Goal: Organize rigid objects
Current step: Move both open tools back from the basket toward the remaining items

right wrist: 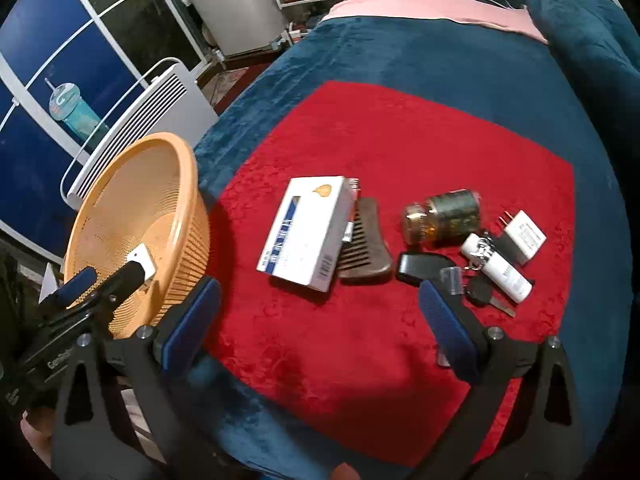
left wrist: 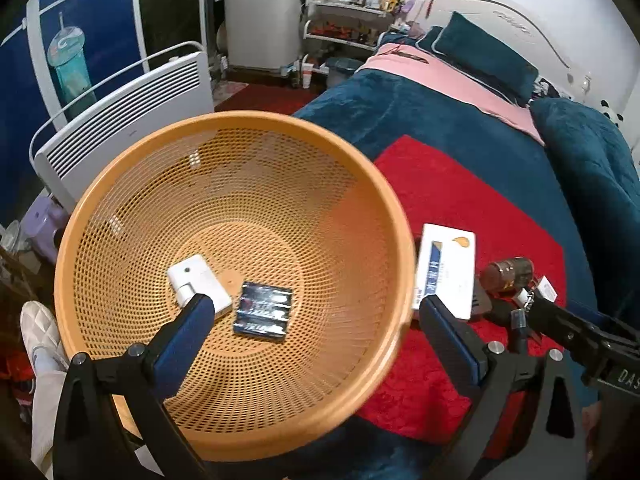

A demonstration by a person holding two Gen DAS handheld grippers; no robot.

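Jaws wide; basket (left wrist: 120, 216) below.

Background: white panel heater (left wrist: 120, 128) by a blue wall panel with a cup graphic (left wrist: 68, 64). White appliance (left wrist: 262, 16) behind it, cluttered white rack (left wrist: 344, 20) beside. Bed (left wrist: 420, 120) has teal blanket, pink sheet (left wrist: 452, 80), teal pillow (left wrist: 484, 56). White shoe (left wrist: 38, 336) on floor.

Batteries (left wrist: 263, 313), white charger (left wrist: 199, 284) in basket (left wrist: 120, 184)
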